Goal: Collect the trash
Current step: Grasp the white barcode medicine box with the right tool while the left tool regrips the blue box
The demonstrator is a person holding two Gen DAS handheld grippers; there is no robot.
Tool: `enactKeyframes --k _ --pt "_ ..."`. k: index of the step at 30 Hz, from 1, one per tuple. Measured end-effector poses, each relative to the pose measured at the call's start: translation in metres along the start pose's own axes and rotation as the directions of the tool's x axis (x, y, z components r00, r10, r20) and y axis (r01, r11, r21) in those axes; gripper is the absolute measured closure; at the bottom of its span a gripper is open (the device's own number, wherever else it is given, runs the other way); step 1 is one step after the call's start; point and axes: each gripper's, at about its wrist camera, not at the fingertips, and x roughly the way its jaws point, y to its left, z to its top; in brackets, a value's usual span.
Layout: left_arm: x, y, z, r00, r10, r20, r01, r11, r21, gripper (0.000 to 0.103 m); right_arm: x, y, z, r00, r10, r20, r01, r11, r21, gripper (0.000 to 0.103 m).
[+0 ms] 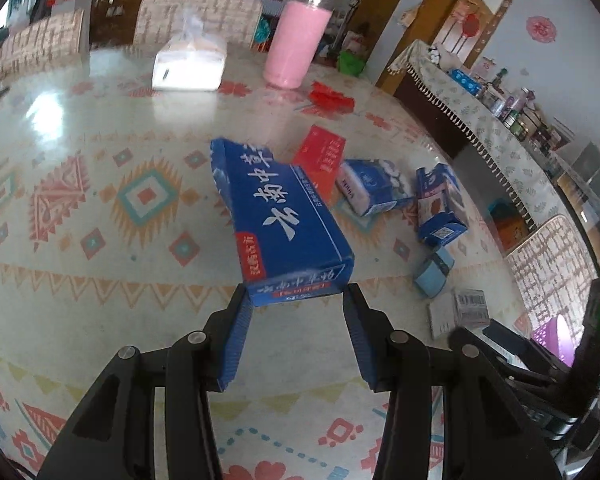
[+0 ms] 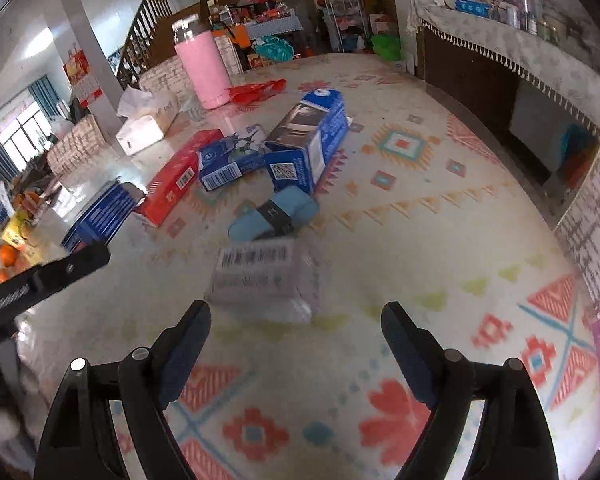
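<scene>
The left gripper (image 1: 298, 292) was clamped on the near end of a blue box (image 1: 276, 216), which jutted out beyond its fingertips, tilted above the table (image 1: 100, 280). The right gripper (image 2: 296, 312) stood wide and empty, with a grey carton (image 2: 260, 276) lying on the table just past its fingertips. Farther beyond lay a light-blue pack (image 2: 274, 216), a red box (image 2: 176, 176) and more blue boxes.
</scene>
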Motion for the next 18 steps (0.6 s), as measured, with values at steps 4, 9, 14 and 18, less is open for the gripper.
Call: enactKeyframes --k 4,9,14,18 --pt "0.003 0.007 0.003 1.0 -0.016 -0.014 0.016 0.999 -0.032 0.044 0.013 0.011 0.006 0.999 -0.045 0.001 0.045 0.999 -0.025 0.015" --pt "0.007 0.011 0.005 1.0 0.0 -0.014 -0.001 0.999 -0.047 0.038 0.014 0.012 0.011 0.996 -0.092 0.017 0.092 0.995 -0.036 0.052" --pt "0.016 0.016 0.007 0.999 0.021 -0.024 -0.022 0.998 -0.06 0.037 0.009 0.002 0.011 0.998 -0.058 0.011 0.058 0.998 -0.005 0.065" --pt "0.017 0.017 0.007 1.0 0.005 -0.023 -0.006 0.998 -0.056 0.042 0.004 -0.003 0.004 1.0 -0.03 0.008 0.03 1.0 0.008 0.065"
